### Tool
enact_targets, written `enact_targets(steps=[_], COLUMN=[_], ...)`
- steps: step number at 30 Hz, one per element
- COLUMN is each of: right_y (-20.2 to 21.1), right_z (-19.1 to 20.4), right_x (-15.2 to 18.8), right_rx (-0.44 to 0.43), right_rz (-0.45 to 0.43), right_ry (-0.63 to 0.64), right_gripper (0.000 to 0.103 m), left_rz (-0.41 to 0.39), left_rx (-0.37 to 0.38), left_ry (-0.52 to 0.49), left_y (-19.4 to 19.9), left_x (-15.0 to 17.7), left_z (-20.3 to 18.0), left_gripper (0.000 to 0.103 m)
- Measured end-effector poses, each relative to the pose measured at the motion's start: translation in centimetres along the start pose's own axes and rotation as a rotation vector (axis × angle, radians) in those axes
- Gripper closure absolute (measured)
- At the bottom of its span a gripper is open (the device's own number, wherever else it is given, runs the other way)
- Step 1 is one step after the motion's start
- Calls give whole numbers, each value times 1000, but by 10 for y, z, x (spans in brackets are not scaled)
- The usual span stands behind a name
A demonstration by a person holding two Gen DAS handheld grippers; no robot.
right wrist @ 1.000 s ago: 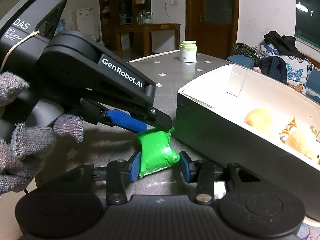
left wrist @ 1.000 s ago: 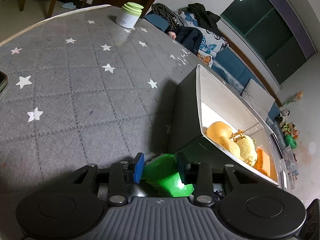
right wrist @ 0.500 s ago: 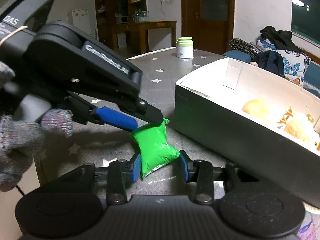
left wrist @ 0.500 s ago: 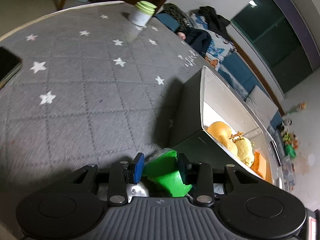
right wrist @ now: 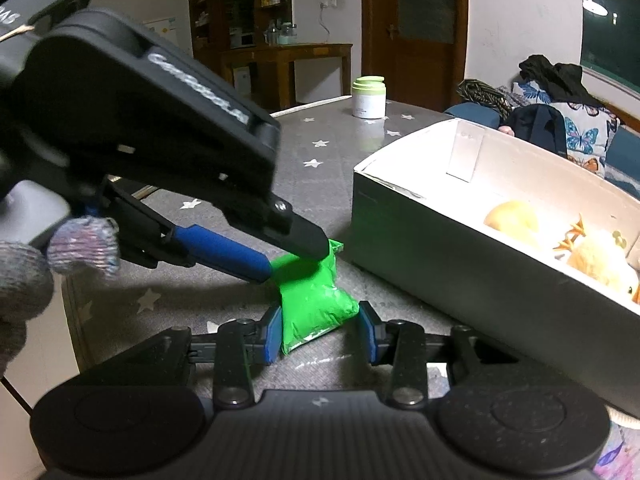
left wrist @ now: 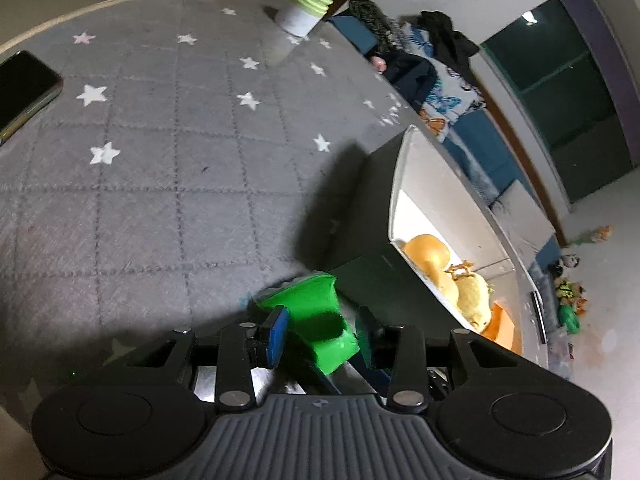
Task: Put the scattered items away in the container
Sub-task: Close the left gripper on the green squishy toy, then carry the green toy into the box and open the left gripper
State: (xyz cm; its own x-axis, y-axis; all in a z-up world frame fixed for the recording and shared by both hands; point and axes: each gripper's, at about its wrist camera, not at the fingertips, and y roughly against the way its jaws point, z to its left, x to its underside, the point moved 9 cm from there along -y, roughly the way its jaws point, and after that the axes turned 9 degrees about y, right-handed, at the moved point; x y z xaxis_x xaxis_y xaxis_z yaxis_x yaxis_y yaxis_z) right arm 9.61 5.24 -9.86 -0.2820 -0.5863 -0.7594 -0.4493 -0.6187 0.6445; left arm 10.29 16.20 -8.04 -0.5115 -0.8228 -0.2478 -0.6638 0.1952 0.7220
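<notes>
The left wrist view looks steeply down from above its tool (left wrist: 320, 332) onto the star-patterned bench (left wrist: 160, 184). The right wrist view sits low and close to the bench, facing level across it toward a door (right wrist: 416, 28). Both share the green pouch (right wrist: 314, 300), the white box (left wrist: 440, 184) and the green-lidded jar (right wrist: 369, 97).

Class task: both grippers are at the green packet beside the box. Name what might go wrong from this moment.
1. The left gripper pinches only the top edge of the soft green plastic packet; it could slip or tear when lifted.
2. The right gripper straddles the same packet, so the two could collide.
3. The white-lined cardboard box stands close; the packet could catch its wall.
</notes>
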Motion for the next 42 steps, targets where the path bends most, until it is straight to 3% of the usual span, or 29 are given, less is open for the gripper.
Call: enact_targets(steps=[3,13,18,25,35,42], right_y=[-1,-7,-8,1,44,54], right_z=[-1,-7,-10,-18,-35,-84], right_x=[0,-3,-3,-6,-24,-46], right_rx=[9,7,-4,-23,29,122], right_rz=[-2,-8,-14,-37,-144,-206], right_ry=[19,29,14,-12,-17,-69], right_gripper=[65,65,65,65,65,65], left_rz=[11,11,45,27,-30,-26], left_rx=[-26,-90,-74,-67,-7,62], left_ry=[14,-77,-40,-68,-180,-245], left_y=[-3,-15,-21,-7,29,15], left_x=[2,5,6,16,24,13], left_z=[1,-8,-4,-14,-65,-120], left_gripper=[63,60,62,66,67,68])
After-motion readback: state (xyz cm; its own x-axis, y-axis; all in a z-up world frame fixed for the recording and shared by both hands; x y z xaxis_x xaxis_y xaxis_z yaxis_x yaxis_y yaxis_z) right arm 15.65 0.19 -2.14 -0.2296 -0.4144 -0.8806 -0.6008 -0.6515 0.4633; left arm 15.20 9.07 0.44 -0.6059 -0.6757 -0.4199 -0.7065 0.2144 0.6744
